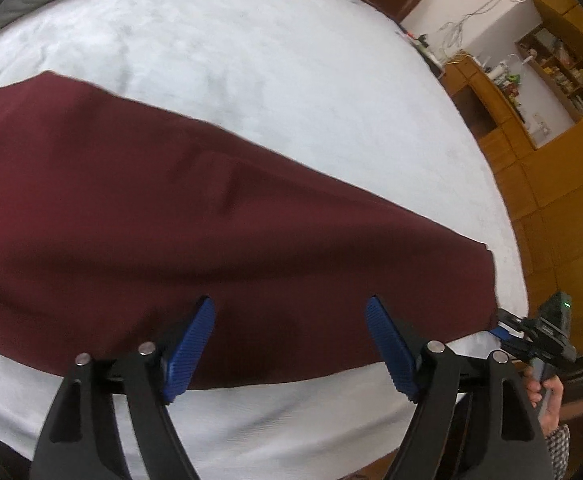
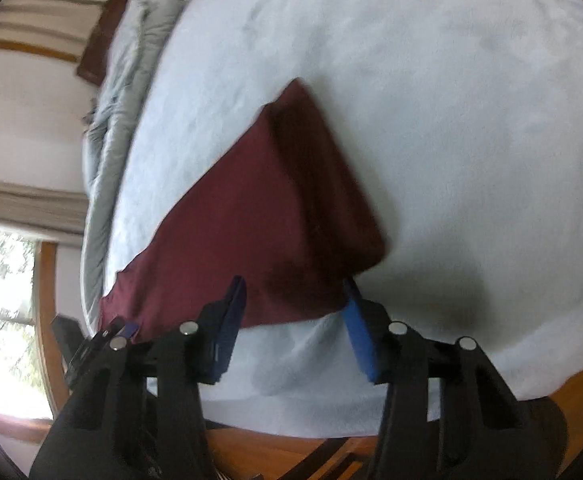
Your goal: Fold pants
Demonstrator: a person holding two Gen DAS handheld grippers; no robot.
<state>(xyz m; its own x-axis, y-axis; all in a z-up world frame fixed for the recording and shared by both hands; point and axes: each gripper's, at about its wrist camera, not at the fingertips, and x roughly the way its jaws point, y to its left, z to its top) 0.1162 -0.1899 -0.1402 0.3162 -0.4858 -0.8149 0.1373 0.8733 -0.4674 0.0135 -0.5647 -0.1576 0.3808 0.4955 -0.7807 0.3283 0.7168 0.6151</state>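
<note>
The maroon pants [image 1: 179,216] lie flat on the white bed [image 1: 283,72], long axis running across its near edge, tapering toward the right gripper [image 2: 293,320]. The left gripper [image 1: 289,344] hovers over the near hem, fingers spread wide, empty. The right gripper's fingers also gape, holding nothing

Pants [image 1: 195,216] flat on bed [image 1: 291,72]

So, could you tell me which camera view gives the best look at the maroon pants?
The left wrist view: the maroon pants fill the frame, sharp, lying flat across the white bed. The right wrist view shows the pants smaller and blurred, one end doubled over in a darker fold.
</note>
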